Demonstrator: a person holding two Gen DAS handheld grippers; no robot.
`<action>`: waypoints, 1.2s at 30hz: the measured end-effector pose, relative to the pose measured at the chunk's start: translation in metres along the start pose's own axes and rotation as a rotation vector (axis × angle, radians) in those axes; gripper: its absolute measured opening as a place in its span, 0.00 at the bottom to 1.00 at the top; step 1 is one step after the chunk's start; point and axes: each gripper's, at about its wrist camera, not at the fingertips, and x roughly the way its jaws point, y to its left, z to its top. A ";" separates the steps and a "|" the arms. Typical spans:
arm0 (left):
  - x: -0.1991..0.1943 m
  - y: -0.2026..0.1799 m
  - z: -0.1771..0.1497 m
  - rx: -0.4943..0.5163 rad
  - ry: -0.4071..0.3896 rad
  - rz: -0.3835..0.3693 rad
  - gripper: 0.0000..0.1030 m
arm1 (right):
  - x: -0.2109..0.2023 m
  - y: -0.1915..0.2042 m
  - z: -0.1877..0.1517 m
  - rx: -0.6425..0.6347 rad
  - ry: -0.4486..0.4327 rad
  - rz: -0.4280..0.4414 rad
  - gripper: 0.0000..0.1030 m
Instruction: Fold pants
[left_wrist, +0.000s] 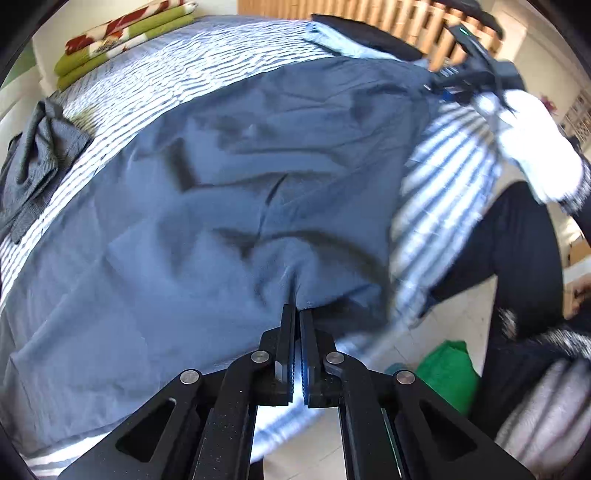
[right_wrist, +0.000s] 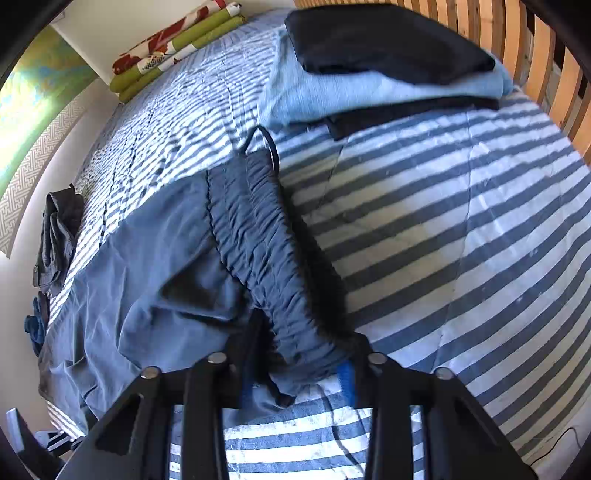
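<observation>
Two hand-held grippers grip blue-grey pants spread across a striped bedspread: the left gripper, fingers pressed together, pinches the fabric's near edge. The right gripper is clamped on the bunched elastic waistband. Folded clothes lie stacked by the wooden slats.

Both wrist views look down close over the bed: left from the near edge, right beside the waistband. They share the pants.
</observation>
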 end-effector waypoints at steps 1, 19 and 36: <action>-0.003 -0.003 -0.005 0.005 0.002 -0.008 0.01 | -0.008 0.003 0.003 -0.018 -0.027 -0.009 0.21; -0.058 0.107 -0.045 -0.382 -0.174 0.116 0.62 | -0.076 0.058 -0.008 -0.226 -0.250 -0.089 0.40; -0.090 0.330 -0.194 -1.020 -0.217 0.363 0.50 | 0.039 0.436 -0.083 -0.866 0.132 0.411 0.19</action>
